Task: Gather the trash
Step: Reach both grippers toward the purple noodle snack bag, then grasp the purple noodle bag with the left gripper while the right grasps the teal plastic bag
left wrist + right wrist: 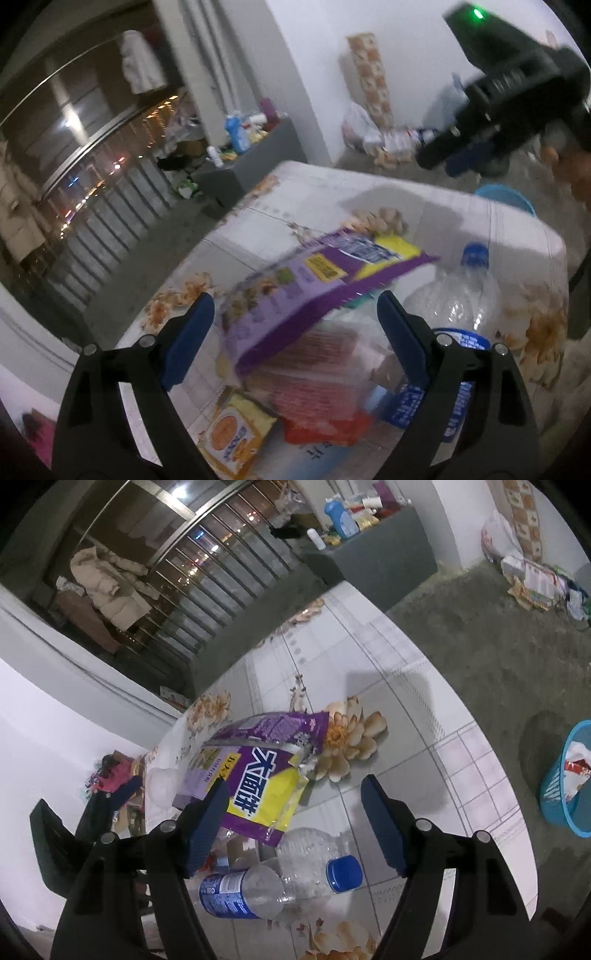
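A crumpled purple and yellow snack bag (pixel 314 284) (pixel 258 771) lies on the floral table (pixel 332 192) (pixel 406 701). Beside it lies a clear plastic bottle (pixel 461 299) (pixel 288 878) on its side, with a blue cap (pixel 343 873). A red wrapper (pixel 317 391) and a yellow packet (pixel 236 439) lie nearer me. My left gripper (pixel 299 325) is open above the bag and red wrapper, its pads clear of both. My right gripper (pixel 295 812) is open just over the bottle and the bag's edge. The right gripper's black body (pixel 509 99) shows across the table.
A blue basket (pixel 565 779) (pixel 506 195) holding red and white rubbish stands on the floor past the table's edge. A grey cabinet (pixel 369 557) (pixel 255 151) topped with bottles stands behind. Bags (pixel 535 576) are piled on the floor by the wall. A railing (pixel 221 572) runs along the far side.
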A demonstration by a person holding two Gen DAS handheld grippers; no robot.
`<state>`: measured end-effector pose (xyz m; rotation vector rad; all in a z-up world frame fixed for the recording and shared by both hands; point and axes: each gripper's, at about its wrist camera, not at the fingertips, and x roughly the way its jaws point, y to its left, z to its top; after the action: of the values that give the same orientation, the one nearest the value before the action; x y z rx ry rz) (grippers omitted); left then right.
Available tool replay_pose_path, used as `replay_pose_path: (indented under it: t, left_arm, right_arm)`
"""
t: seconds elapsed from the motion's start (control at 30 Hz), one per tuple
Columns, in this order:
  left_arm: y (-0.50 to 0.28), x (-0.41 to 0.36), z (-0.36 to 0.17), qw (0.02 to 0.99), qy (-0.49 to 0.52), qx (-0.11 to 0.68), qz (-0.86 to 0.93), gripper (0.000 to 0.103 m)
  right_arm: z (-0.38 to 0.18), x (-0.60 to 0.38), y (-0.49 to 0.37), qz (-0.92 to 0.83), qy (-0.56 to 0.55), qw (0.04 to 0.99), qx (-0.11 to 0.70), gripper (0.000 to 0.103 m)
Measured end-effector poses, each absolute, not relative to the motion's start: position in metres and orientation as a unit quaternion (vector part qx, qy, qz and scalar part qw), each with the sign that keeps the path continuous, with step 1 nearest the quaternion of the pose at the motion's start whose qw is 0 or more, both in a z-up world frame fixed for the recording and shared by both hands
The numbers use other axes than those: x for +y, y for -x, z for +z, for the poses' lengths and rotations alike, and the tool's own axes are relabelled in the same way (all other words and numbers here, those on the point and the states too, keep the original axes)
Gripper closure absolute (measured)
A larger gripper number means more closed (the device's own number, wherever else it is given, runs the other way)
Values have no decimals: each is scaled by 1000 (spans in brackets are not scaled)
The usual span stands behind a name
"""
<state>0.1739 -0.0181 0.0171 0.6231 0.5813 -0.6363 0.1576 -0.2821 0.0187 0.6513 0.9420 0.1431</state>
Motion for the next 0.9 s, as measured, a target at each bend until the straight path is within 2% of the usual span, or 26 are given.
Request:
replay_pose_path:
  t: [0.23,0.33,0.53,0.6,0.7,0.9]
  left_arm:
    - [-188,-44,-12,837,-390,285,-258,18]
    - [-191,-49,-10,835,-404,274,-254,35]
    - [-203,-44,24,870,-313,264,-275,54]
    - [-212,-43,29,873,-296,273,-275,60]
    - [-234,-36,35,877,-254,298,-278,73]
    - [-291,-16,35,869,-147,372,-291,78]
  right_arm:
    - [4,-283,-164,76,-327,826,452,31]
    - [-1,-283,-168,79,-338,819,457,31]
    - [4,-284,-169,79,-333,825,450,31]
    - [7,-285,-168,75,-329,829,446,31]
    - [13,-285,-167,77,-325,833,440,31]
    - [19,-283,-165,80,-321,838,433,31]
